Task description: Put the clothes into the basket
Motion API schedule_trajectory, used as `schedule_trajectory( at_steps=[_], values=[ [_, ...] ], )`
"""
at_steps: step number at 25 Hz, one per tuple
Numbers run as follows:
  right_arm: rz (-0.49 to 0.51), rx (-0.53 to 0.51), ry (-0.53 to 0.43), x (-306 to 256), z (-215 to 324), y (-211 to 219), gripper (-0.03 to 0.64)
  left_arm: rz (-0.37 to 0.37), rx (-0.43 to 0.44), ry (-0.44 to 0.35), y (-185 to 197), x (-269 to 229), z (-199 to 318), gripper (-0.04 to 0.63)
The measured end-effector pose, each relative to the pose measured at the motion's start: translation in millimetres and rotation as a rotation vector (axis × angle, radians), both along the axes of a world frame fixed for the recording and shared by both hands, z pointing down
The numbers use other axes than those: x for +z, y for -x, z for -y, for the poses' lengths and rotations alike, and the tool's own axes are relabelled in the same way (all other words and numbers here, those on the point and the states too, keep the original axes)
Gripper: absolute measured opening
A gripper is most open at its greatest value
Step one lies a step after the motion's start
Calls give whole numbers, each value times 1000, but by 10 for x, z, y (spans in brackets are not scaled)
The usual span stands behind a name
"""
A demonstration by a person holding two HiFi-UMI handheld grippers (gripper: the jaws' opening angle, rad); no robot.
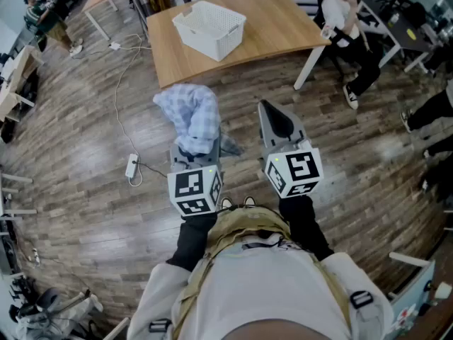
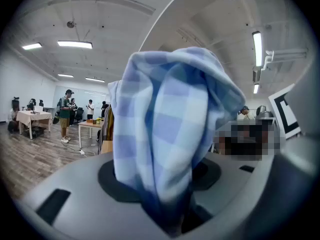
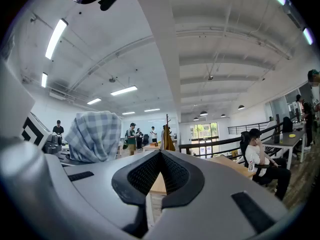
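- Our left gripper [image 1: 195,160] is clamped on the blue-and-white checked cloth [image 1: 191,115].
- The white plastic lattice basket [image 1: 209,27] sits straight ahead on the wooden table [image 1: 269,20], nearer this hand.
- Our right gripper [image 1: 274,119] has its jaws together, empty.

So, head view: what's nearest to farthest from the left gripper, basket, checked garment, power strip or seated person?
1. checked garment, in its jaws
2. power strip, floor, left
3. white basket, on table
4. seated person, far right
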State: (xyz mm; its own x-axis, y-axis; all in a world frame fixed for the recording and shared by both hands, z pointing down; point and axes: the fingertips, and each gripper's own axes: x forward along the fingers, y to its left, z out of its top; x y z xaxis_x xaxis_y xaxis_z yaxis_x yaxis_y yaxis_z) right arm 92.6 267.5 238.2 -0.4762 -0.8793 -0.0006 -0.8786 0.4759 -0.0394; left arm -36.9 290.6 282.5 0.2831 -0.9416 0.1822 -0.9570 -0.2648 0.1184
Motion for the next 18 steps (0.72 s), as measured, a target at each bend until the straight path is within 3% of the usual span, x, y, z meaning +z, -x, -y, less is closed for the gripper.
schedule_trajectory(
  at_steps=[18],
  values=[
    [-32,15,23,109,21,124,21,-5,14,18,76,100,25,215]
  ],
)
